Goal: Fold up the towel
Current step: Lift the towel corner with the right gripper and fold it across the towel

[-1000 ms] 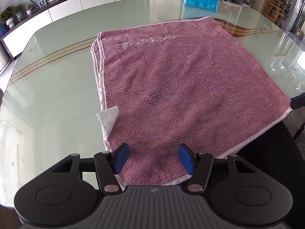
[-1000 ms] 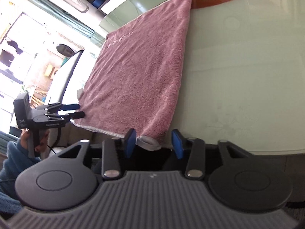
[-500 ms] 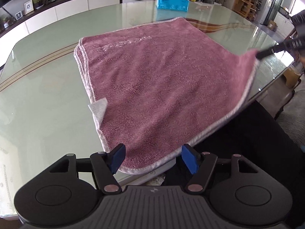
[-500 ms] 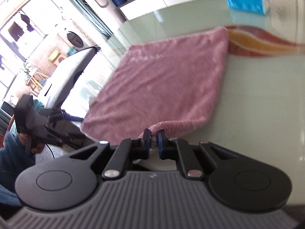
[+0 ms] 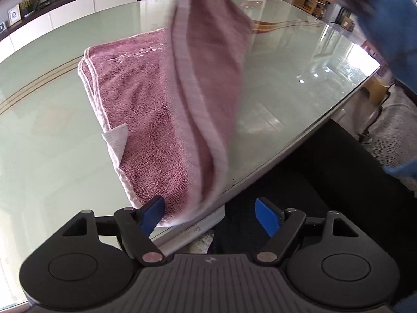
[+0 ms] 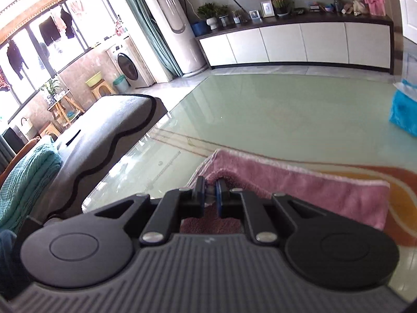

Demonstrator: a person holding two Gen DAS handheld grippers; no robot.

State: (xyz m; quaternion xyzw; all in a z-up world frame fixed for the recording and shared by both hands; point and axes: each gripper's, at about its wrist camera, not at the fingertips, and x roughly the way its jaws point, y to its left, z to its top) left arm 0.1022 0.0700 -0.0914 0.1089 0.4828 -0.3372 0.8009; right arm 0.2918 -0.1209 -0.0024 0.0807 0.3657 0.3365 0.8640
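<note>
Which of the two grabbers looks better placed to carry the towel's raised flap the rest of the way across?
Right. The right gripper is shut on the towel corner and holds that flap raised above the table. The left gripper hangs at the near hem, jaws opening, gripping nothing.

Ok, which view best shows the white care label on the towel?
Left wrist view: the care label sticks out from the towel at its left edge, on the table. The right wrist view shows only towel in the shut right gripper, no label.
</note>
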